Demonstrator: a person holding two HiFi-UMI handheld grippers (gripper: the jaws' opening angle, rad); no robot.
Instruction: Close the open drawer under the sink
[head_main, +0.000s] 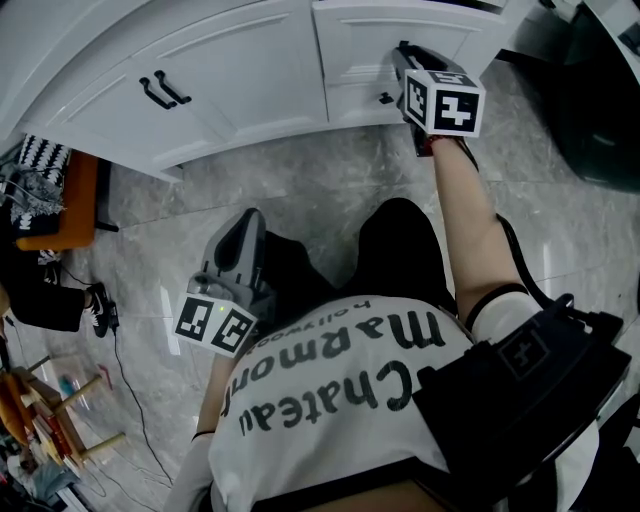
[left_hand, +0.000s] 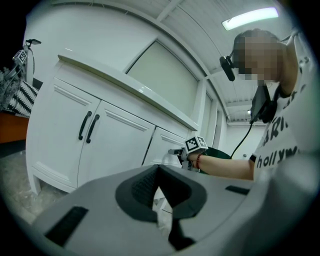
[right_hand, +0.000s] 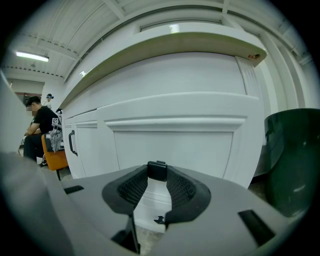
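Note:
The white drawer front fills the right gripper view, and it lies at the top right of the head view. My right gripper reaches out to it, and its pads close on the drawer's black handle. I cannot tell how far the drawer stands out. A second small black handle sits on the panel below. My left gripper is held back by my knee, away from the cabinet. It is shut with nothing in it.
Left of the drawer the cabinet has two doors with black handles. A dark green bin stands at the cabinet's right end. An orange seat and a black cable are at the left on the marble floor.

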